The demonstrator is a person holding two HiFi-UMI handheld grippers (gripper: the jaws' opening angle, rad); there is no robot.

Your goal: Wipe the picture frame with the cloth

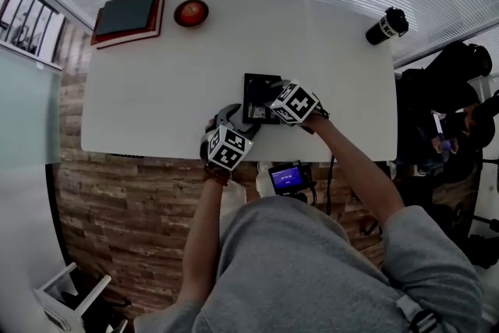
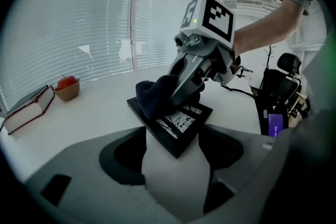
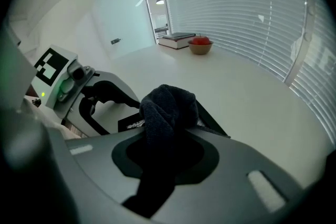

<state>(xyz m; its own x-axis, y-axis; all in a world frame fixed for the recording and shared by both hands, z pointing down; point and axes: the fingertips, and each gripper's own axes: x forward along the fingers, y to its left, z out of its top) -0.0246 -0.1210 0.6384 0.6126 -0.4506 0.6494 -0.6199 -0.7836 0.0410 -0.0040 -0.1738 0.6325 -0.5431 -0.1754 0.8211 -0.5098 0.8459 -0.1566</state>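
A black picture frame [image 1: 257, 90] with a black-and-white print lies flat on the white table [image 1: 156, 90]. My right gripper [image 1: 269, 101] is shut on a dark cloth [image 3: 168, 107], and the bunched cloth [image 2: 155, 94] rests on the far part of the frame [image 2: 178, 120]. The cloth hides most of the frame in the right gripper view. My left gripper [image 2: 173, 139] points down at the frame's near corner, and its jaws touch the two edges on either side of that corner. In the head view the left gripper [image 1: 240, 121] sits just in front of the frame.
A book [image 1: 129, 15] and a small bowl holding a red apple [image 1: 191, 12] stand at the table's far left. A black bottle [image 1: 387, 26] lies at the far right. Window blinds run behind the table. An office chair [image 2: 281, 81] stands to the right.
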